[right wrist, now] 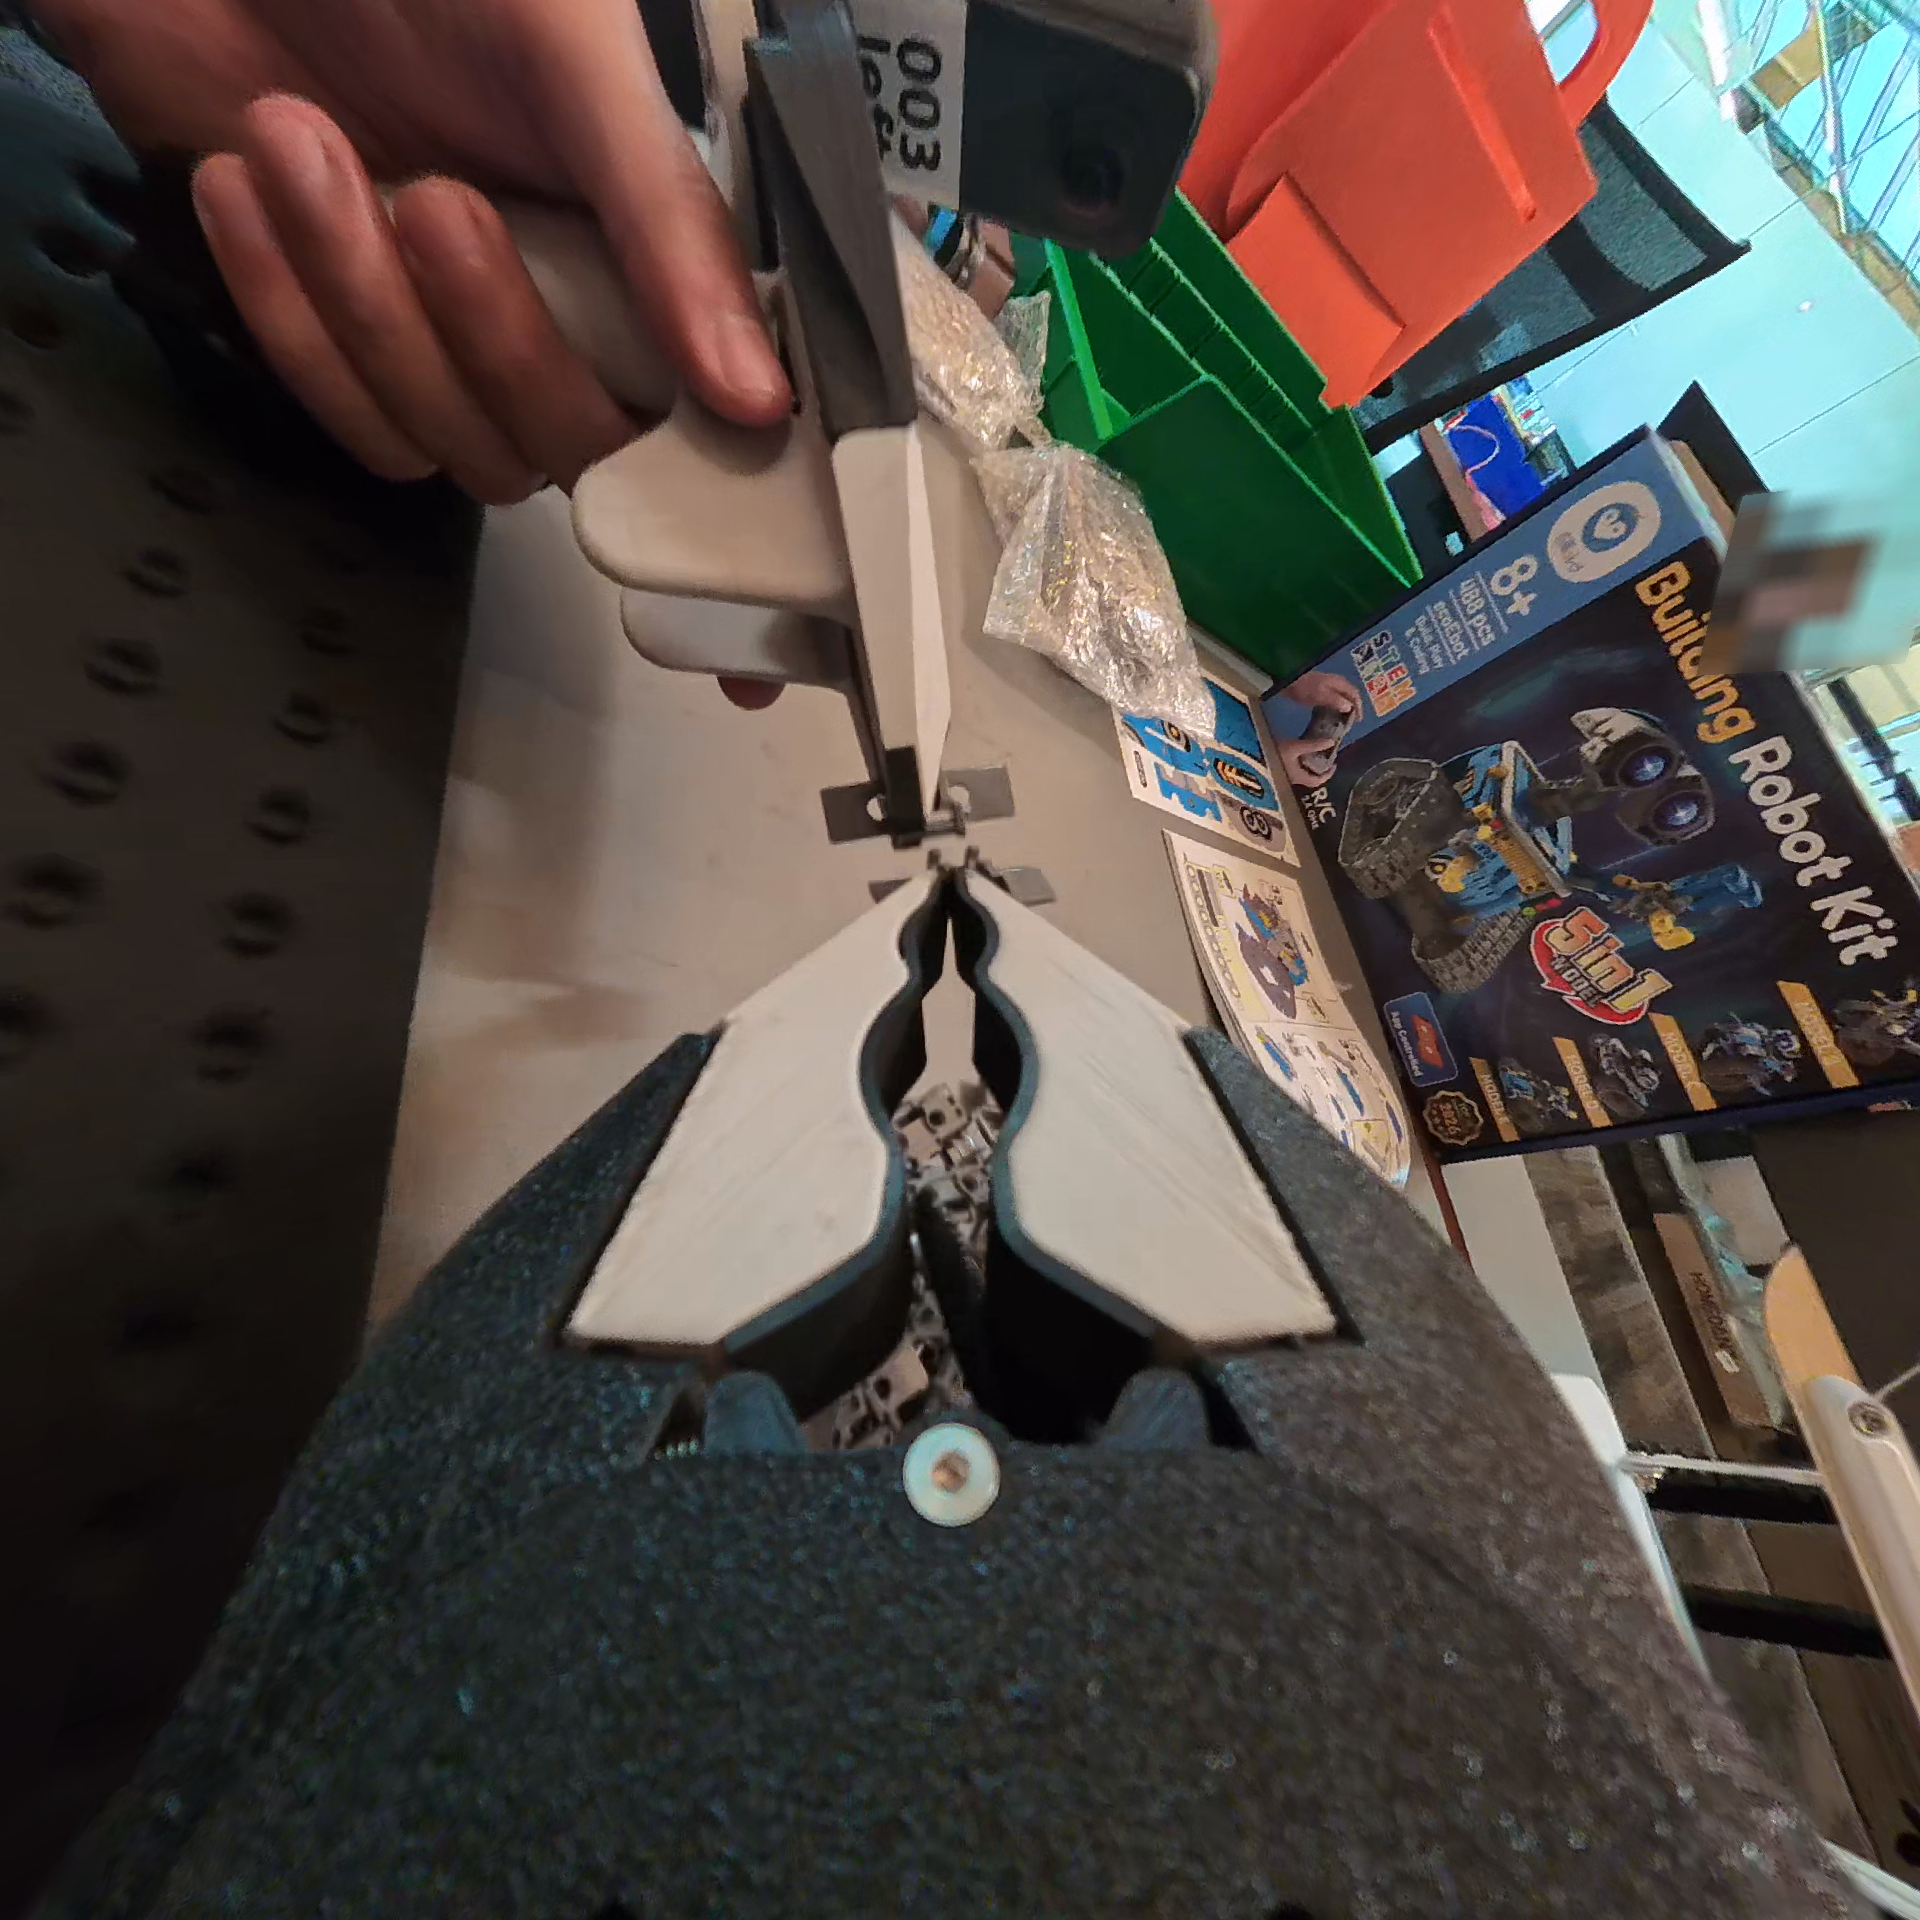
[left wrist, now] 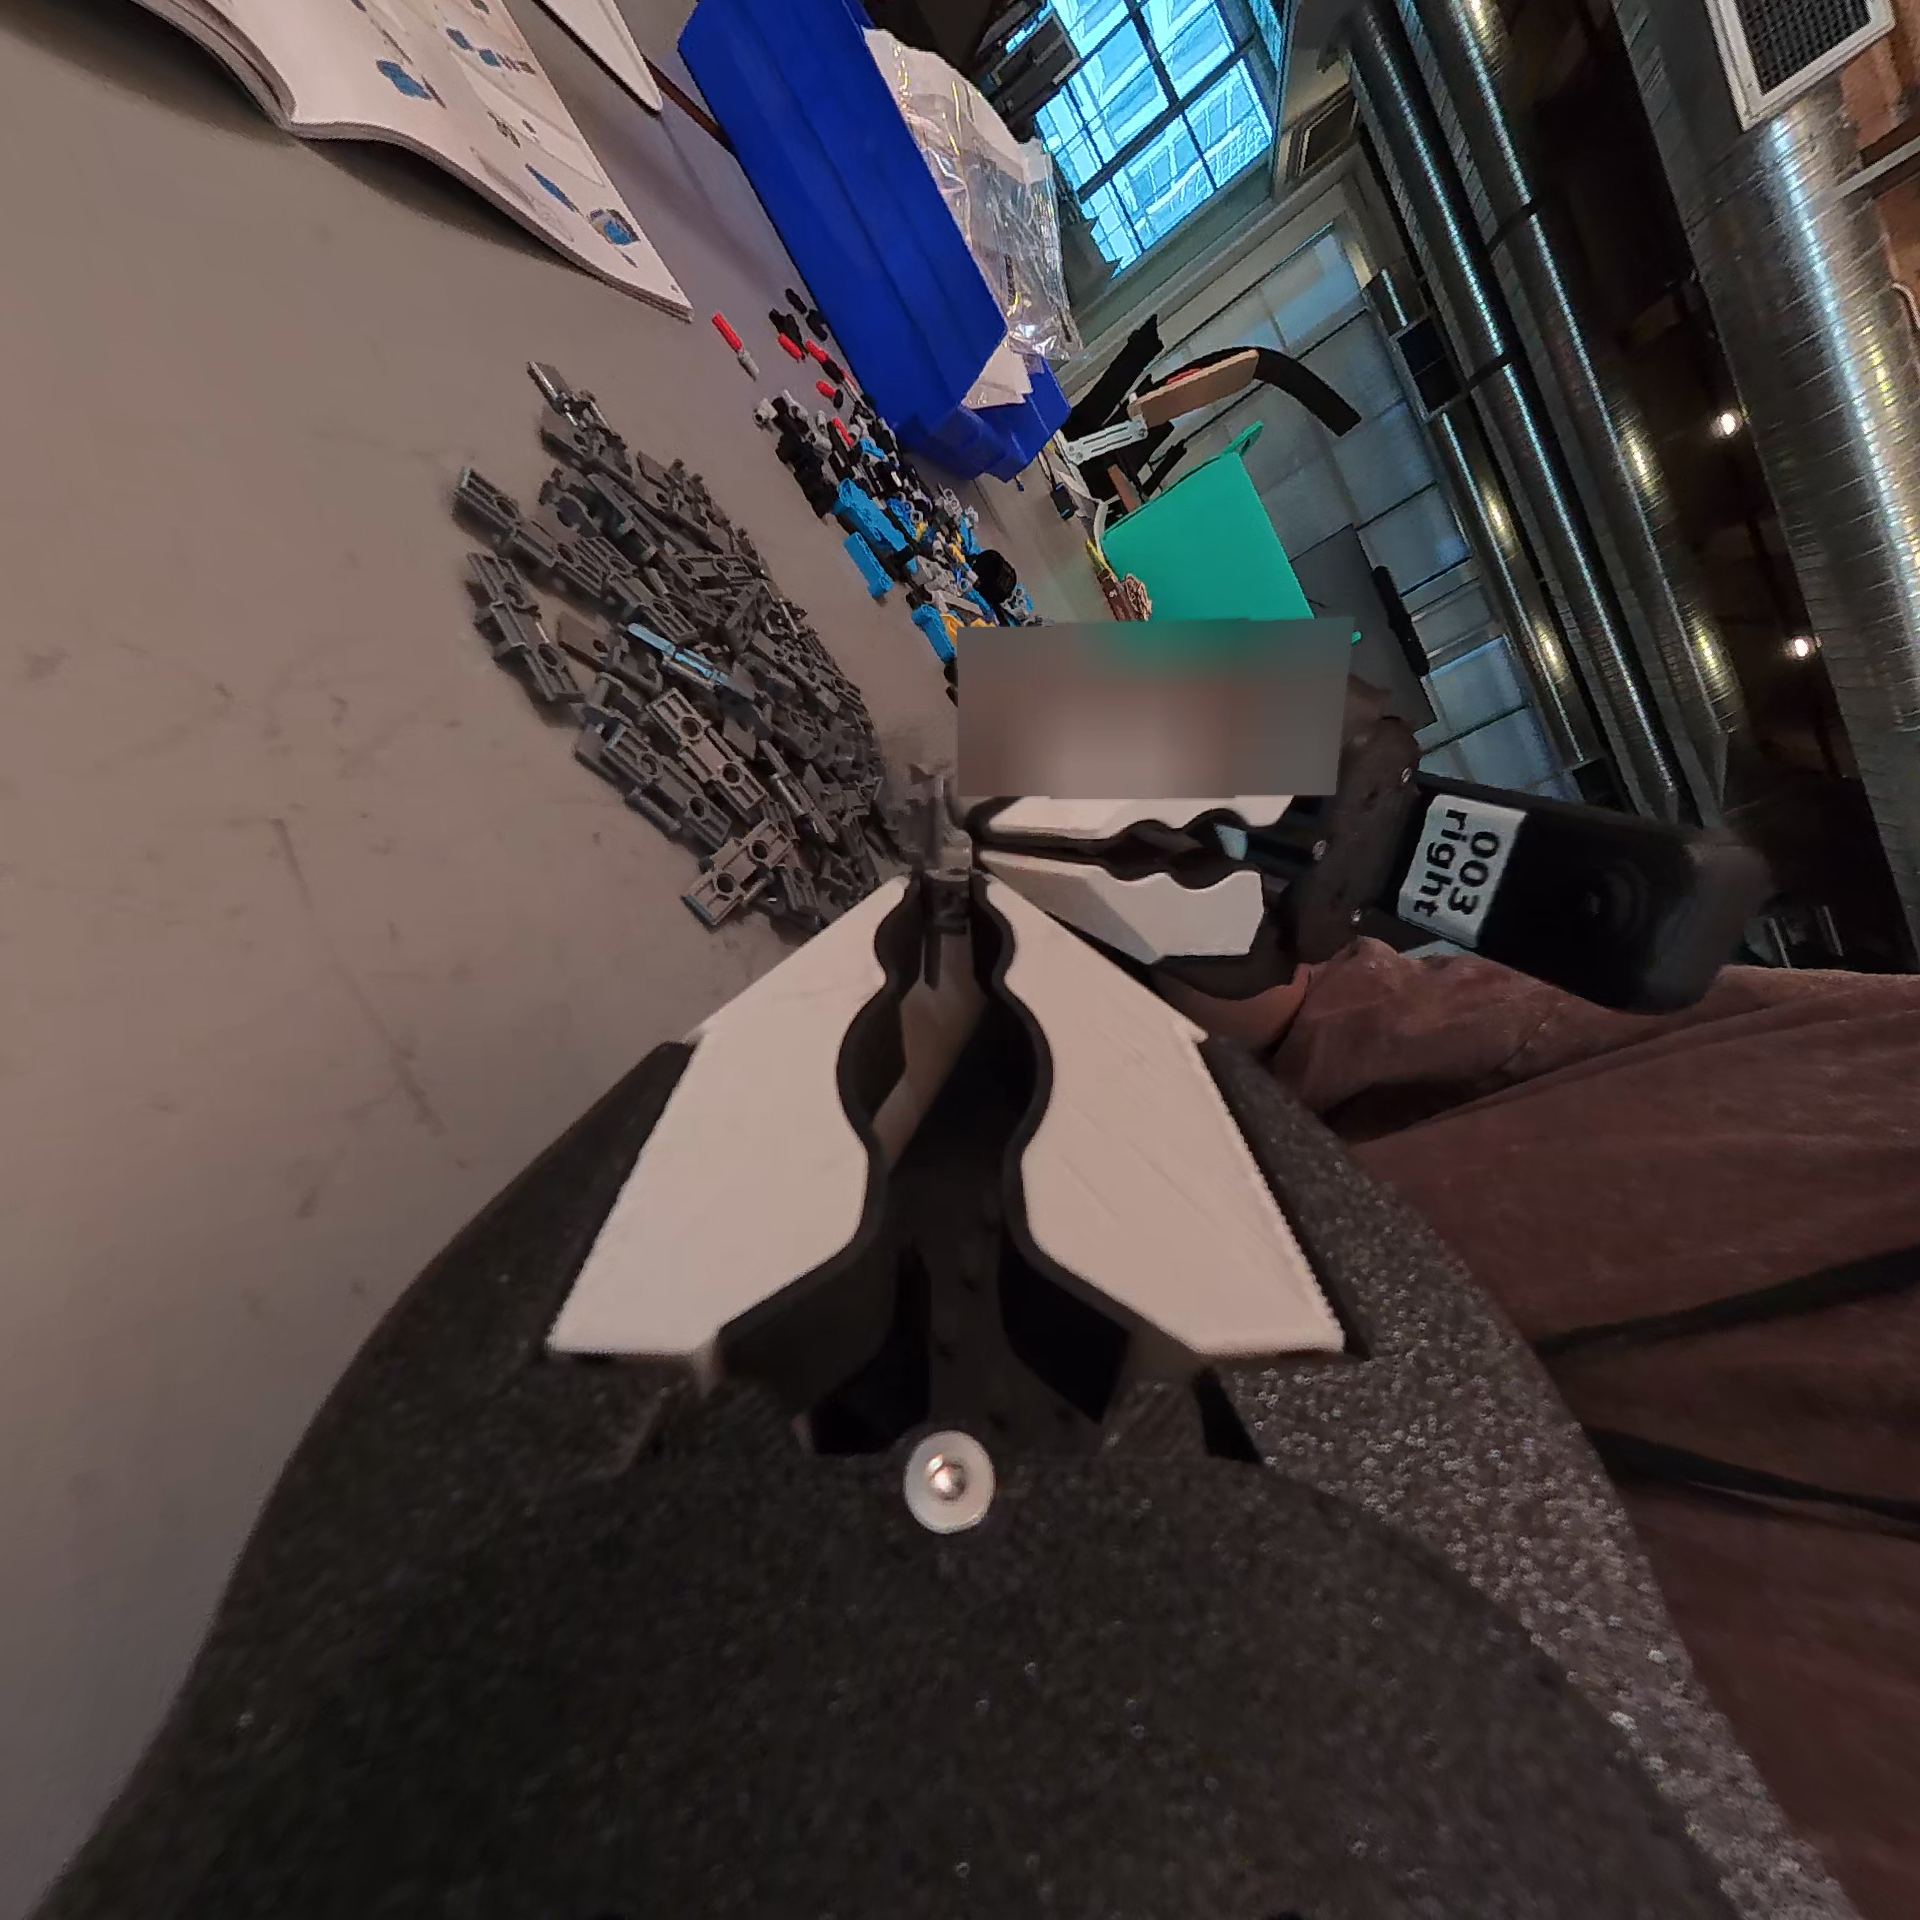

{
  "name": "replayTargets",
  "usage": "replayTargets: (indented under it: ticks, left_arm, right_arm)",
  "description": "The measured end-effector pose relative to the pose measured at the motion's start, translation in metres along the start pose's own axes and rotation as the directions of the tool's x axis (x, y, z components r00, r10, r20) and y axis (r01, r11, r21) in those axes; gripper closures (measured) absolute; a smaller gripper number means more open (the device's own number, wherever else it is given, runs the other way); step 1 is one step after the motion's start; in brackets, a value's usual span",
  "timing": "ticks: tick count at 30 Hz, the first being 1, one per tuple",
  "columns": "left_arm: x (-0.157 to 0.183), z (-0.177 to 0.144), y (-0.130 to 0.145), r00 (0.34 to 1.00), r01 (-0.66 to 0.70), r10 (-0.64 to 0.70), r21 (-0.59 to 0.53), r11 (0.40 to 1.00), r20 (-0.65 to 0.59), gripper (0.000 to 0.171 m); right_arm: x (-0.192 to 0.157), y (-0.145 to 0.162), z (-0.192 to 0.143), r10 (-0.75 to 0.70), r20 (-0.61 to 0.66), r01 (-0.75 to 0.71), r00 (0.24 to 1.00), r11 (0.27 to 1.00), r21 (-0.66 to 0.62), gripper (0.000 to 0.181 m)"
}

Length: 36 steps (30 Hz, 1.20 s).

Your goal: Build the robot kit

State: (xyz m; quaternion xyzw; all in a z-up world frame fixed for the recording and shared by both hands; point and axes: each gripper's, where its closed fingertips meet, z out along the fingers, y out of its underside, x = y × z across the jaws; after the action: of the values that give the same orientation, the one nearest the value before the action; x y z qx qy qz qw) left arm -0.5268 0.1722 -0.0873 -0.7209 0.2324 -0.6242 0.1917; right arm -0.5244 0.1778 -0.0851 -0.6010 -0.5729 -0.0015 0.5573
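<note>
Left gripper: the left gripper (left wrist: 943,894) is closed on a small grey plastic building-kit link piece (left wrist: 943,873), pinched at the very tips of its white fingers (left wrist: 831,1049).
Right gripper: the right gripper (right wrist: 951,883) is closed too, tips nearly together on a second grey plastic link piece (right wrist: 961,868), of which only the ends show past the fingers.
Relation: the two held pieces sit end to end, very close; whether they touch I cannot tell.
Long axis: seen from the right wrist, the left gripper's piece (right wrist: 914,805) lies flat, crosswise to the fingers that hold it, one end poking out each side.
Stage: the two pieces look lined up but not visibly joined (a judgement only).
Loose stock: a heap of grey plastic links (left wrist: 675,665) lies on the grey table (left wrist: 208,831), just beyond the grippers.
Farther off: mixed blue, black and red small parts (left wrist: 883,488), then a blue plastic bin (left wrist: 862,229).
Right side: a dark printed kit box (right wrist: 1621,831), paper sheets (right wrist: 1278,997) and a green plastic bin (right wrist: 1226,457).
</note>
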Motion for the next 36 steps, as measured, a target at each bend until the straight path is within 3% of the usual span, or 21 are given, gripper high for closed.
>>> replayTargets:
  ticks: [6, 9, 12, 15, 22, 25, 36]
  left_arm:
    - [-0.002, -0.006, -0.005, 1.000, 0.008, -0.009, 0.024, 1.000, 0.012, 0.164]
    - [-0.016, -0.011, -0.005, 0.995, 0.011, -0.013, 0.018, 1.000, 0.099, 0.164]
    - [-0.016, -0.016, -0.007, 0.993, 0.009, -0.013, 0.034, 0.999, 0.116, 0.164]
    - [-0.017, -0.021, -0.004, 0.988, -0.027, 0.024, 0.017, 0.999, 0.154, 0.164]
    - [-0.014, -0.020, 0.012, 0.978, -0.084, 0.093, -0.056, 0.995, 0.186, 0.164]
    - [-0.011, -0.015, 0.018, 0.977, -0.102, 0.117, -0.090, 0.991, 0.177, 0.164]
    - [-0.002, -0.014, 0.024, 0.984, -0.105, 0.117, -0.097, 0.990, 0.135, 0.164]
  right_arm:
    - [-0.001, 0.015, -0.001, 0.154, 0.102, -0.153, 0.983, 0.988, -0.017, 0.181]
    - [0.003, 0.029, -0.002, 0.233, 0.136, -0.224, 0.963, 0.972, -0.078, 0.181]
    - [-0.011, 0.055, 0.000, 0.466, 0.251, -0.415, 0.848, 0.880, -0.233, 0.180]
    - [-0.026, 0.054, -0.005, 0.592, 0.320, -0.507, 0.739, 0.803, -0.314, 0.167]
    - [-0.075, 0.049, -0.026, 0.553, 0.456, -0.394, 0.697, 0.827, -0.402, 0.167]
    - [-0.084, 0.053, -0.019, 0.504, 0.458, -0.324, 0.732, 0.849, -0.417, 0.165]
    - [-0.076, 0.046, -0.015, 0.535, 0.497, -0.350, 0.683, 0.837, -0.420, 0.165]
